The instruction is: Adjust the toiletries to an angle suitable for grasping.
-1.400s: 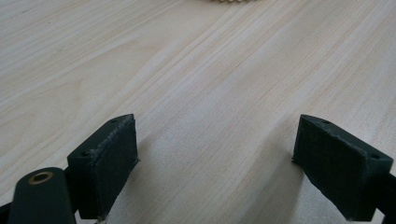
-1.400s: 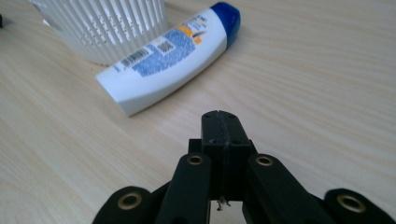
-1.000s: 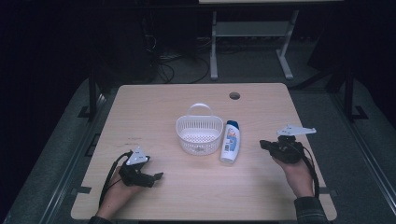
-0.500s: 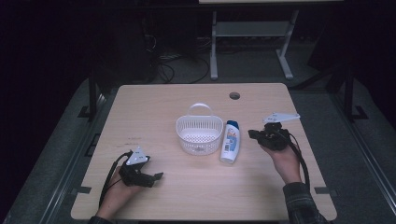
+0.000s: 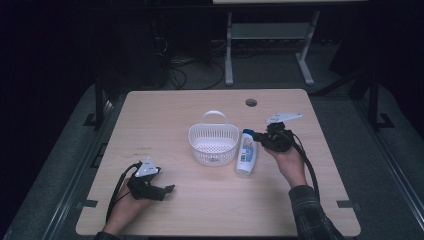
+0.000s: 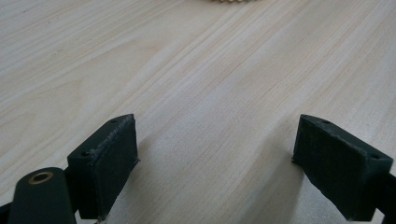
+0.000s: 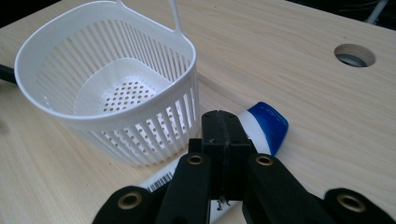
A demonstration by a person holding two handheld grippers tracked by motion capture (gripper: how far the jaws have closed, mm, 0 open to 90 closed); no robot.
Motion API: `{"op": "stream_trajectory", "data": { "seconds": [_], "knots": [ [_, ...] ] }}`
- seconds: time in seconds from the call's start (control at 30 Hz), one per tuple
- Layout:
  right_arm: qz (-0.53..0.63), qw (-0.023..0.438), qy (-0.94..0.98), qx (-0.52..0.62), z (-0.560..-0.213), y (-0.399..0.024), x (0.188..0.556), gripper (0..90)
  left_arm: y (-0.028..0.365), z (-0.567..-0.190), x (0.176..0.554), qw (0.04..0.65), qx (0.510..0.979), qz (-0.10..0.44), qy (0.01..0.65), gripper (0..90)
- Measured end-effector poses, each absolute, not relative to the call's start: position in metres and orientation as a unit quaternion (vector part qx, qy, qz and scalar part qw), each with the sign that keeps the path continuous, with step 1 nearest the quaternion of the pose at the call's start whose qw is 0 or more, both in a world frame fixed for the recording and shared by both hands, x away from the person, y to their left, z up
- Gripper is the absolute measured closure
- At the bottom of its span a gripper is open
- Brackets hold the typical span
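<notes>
A white slotted basket (image 5: 213, 142) with a hoop handle stands at the middle of the table; its inside (image 7: 112, 88) holds nothing. Beside it on the right lies a white bottle (image 5: 246, 153) with a blue cap (image 7: 267, 123). My right gripper (image 5: 259, 137) hovers just over the bottle's cap end, jaws pressed together with nothing between them (image 7: 223, 133). My left gripper (image 5: 167, 189) rests near the table's front left, jaws wide apart over bare wood (image 6: 215, 154).
A round cable hole (image 5: 251, 102) is in the table's far right part. The wooden table (image 5: 165, 115) has free room on all sides of the basket. A metal stand (image 5: 265, 45) and cables are on the floor beyond.
My right gripper has moved left and a little farther away, from the table's right side to just above the bottle's cap. The left gripper has stayed still.
</notes>
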State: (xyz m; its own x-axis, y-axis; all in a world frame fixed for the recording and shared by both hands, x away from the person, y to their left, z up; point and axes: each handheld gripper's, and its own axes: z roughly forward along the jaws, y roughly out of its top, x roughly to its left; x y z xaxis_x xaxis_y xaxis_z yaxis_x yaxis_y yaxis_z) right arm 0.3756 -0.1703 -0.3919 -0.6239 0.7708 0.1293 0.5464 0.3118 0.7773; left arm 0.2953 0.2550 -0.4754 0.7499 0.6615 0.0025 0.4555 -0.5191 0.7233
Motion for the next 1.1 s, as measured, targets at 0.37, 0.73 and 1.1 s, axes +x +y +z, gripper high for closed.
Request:
{"op": "stream_trajectory", "data": {
  "seconds": [0.37,0.73,1.1],
  "knots": [
    [0.402,0.117,0.806,0.418,-0.411,-0.148,0.395,89.7,0.255,-0.475,0.295,0.367,0.860,0.140,0.325,12.7],
    [0.388,0.098,0.810,0.429,-0.435,-0.139,0.405,89.7,0.255,-0.475,0.295,0.367,0.860,0.141,0.326,12.7],
    [0.381,0.090,0.815,0.427,-0.444,-0.133,0.405,89.7,0.255,-0.475,0.295,0.367,0.860,0.141,0.326,12.7]
  ]
}}
